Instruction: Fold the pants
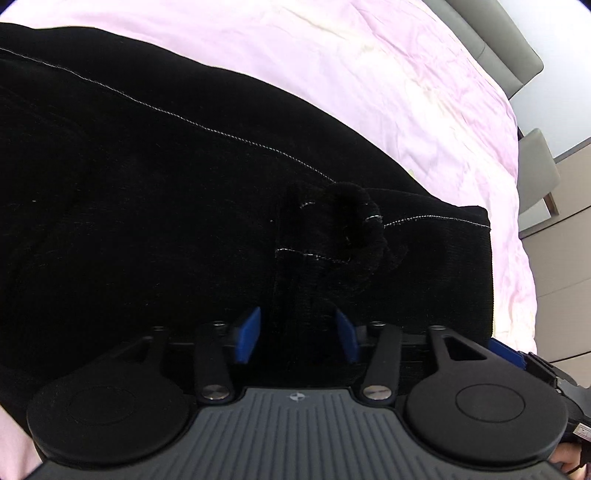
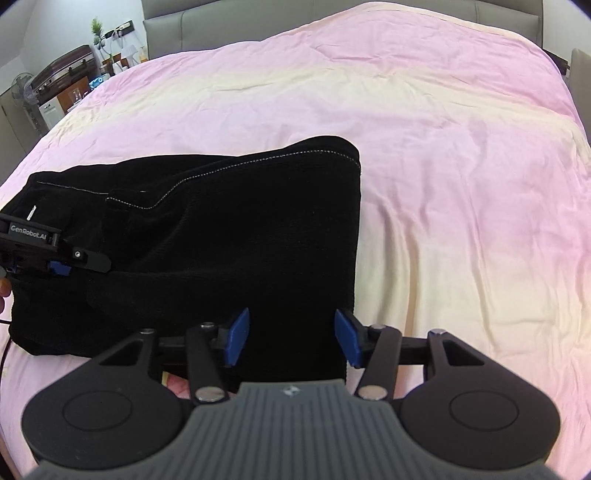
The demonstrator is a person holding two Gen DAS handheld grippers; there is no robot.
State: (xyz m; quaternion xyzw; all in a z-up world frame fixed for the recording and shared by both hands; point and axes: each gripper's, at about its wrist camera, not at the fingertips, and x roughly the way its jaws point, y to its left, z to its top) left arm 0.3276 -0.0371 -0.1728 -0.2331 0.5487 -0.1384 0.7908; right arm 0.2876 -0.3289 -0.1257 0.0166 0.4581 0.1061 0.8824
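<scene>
Black corduroy pants (image 2: pixel 221 229) with pale stitching lie folded into a thick rectangle on the left of the bed. In the left wrist view the pants (image 1: pixel 166 192) fill most of the picture, with a curled loop of fabric (image 1: pixel 354 225) just ahead of my left gripper (image 1: pixel 297 336). Its blue pads stand apart over the cloth and press on nothing. My right gripper (image 2: pixel 291 338) is open at the near right corner of the pants, whose edge lies between the spread pads. The left gripper (image 2: pixel 55 258) also shows at the pants' left end.
A wrinkled pink and cream bedcover (image 2: pixel 461 184) spreads wide to the right of the pants and beyond them. A grey headboard (image 2: pixel 258 22) runs along the far side. A cluttered bedside stand (image 2: pixel 70 85) and a fan (image 2: pixel 22 92) are at the far left.
</scene>
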